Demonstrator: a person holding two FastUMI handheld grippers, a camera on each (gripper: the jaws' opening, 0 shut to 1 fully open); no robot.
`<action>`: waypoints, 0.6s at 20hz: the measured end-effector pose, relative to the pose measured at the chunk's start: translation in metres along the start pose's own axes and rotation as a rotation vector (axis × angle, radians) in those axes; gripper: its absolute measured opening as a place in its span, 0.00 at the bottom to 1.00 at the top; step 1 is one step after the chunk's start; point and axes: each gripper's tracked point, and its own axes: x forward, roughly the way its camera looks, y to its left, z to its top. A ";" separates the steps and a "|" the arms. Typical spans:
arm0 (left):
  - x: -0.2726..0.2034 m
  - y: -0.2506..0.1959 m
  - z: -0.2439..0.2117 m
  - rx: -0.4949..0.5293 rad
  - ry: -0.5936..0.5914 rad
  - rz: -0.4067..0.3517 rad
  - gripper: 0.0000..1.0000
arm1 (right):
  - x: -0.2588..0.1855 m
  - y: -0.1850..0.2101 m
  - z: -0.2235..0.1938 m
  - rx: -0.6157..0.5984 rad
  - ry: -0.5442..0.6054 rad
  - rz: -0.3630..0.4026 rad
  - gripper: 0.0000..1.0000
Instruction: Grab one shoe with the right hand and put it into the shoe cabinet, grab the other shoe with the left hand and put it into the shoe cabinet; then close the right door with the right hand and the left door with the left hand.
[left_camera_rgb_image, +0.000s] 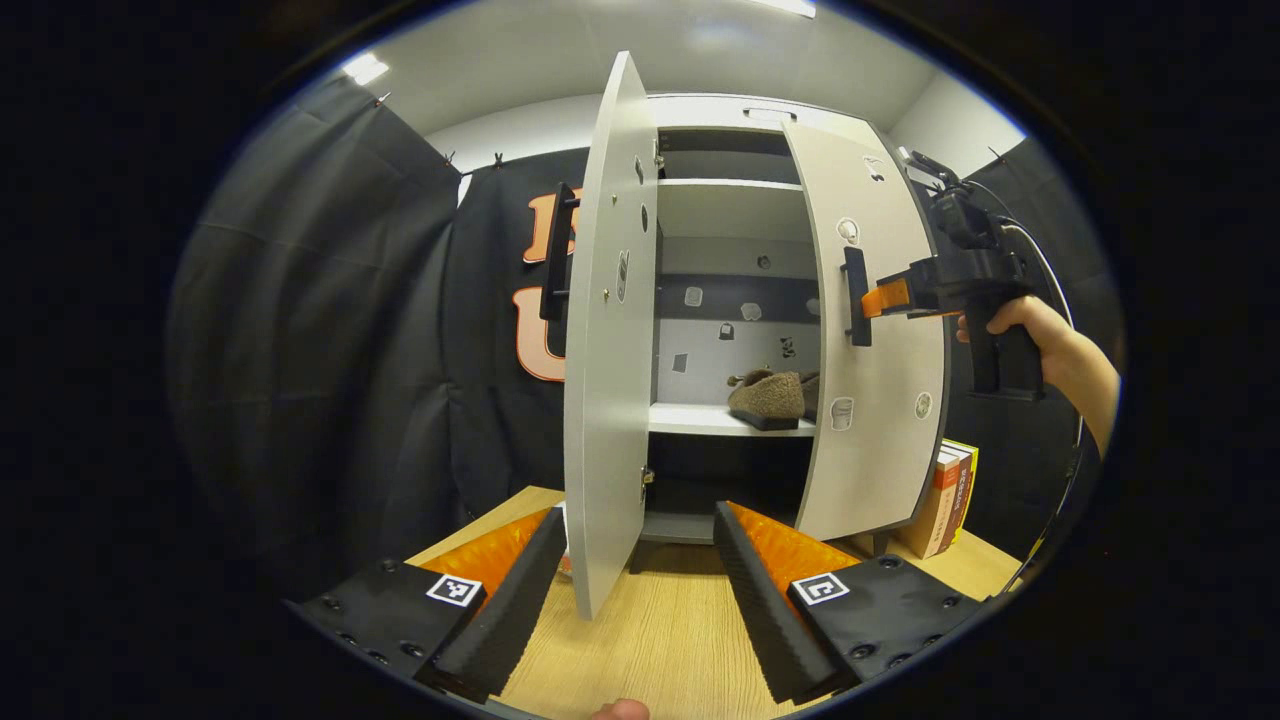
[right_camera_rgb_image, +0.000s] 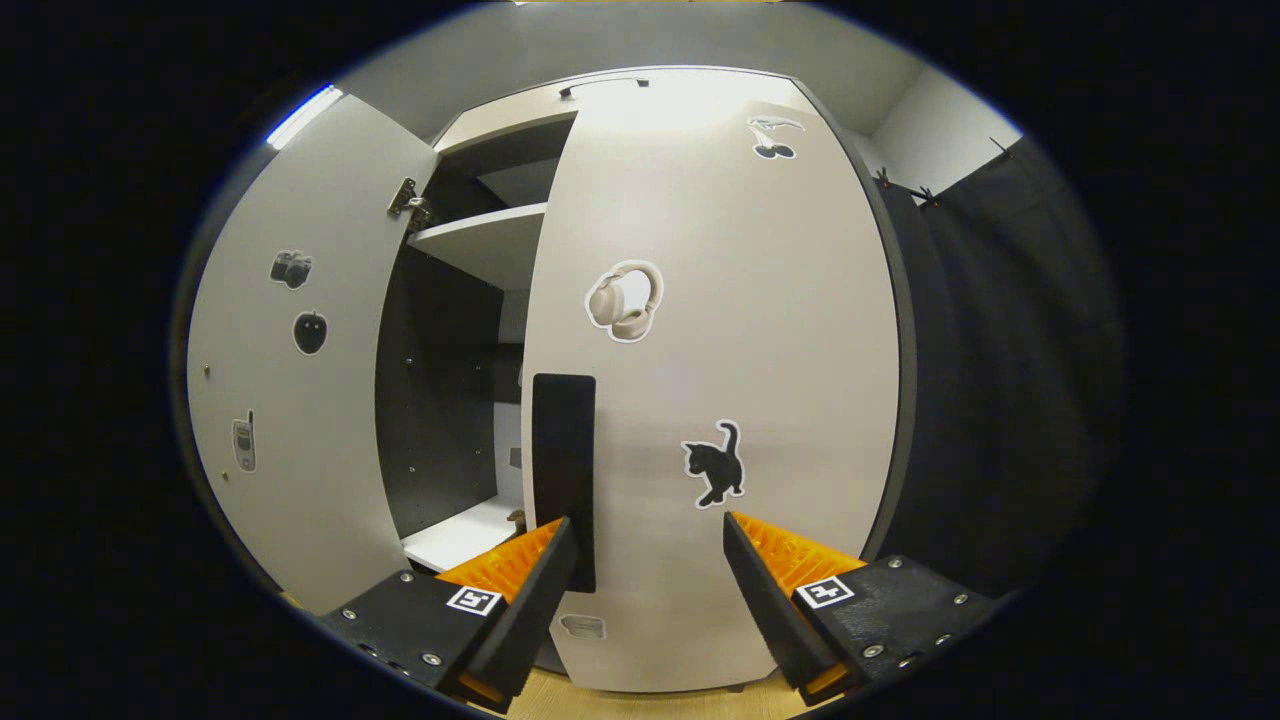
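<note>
Both shoes (left_camera_rgb_image: 768, 398) sit on the cabinet shelf (left_camera_rgb_image: 725, 420); right tongs (right_camera_rgb_image: 645, 555) spread, up against the half-shut right door (right_camera_rgb_image: 720, 330) beside its upright handle (right_camera_rgb_image: 563, 470); left tongs (left_camera_rgb_image: 632, 565) spread, straddling the left door's (left_camera_rgb_image: 608, 340) near edge.

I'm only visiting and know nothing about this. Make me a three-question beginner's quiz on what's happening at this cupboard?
1. True or false: both shoes already sit on a shelf inside the cabinet.
2. Which door do the right tongs face? A) right door B) left door
3. Fill in: beside the cabinet stand some ____.

Key: 1 true; 2 A; 3 books. Both doors are not yet shut; the left tongs are open.
</note>
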 end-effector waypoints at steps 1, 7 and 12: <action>0.001 0.000 0.000 0.001 0.002 -0.002 0.96 | 0.002 0.000 -0.001 0.005 0.001 -0.002 0.91; 0.004 0.002 -0.001 0.021 0.006 -0.005 0.97 | 0.014 0.000 -0.004 0.006 -0.003 -0.014 0.91; 0.005 0.000 -0.001 0.013 0.010 -0.014 0.96 | 0.018 -0.001 -0.006 0.012 -0.022 -0.024 0.91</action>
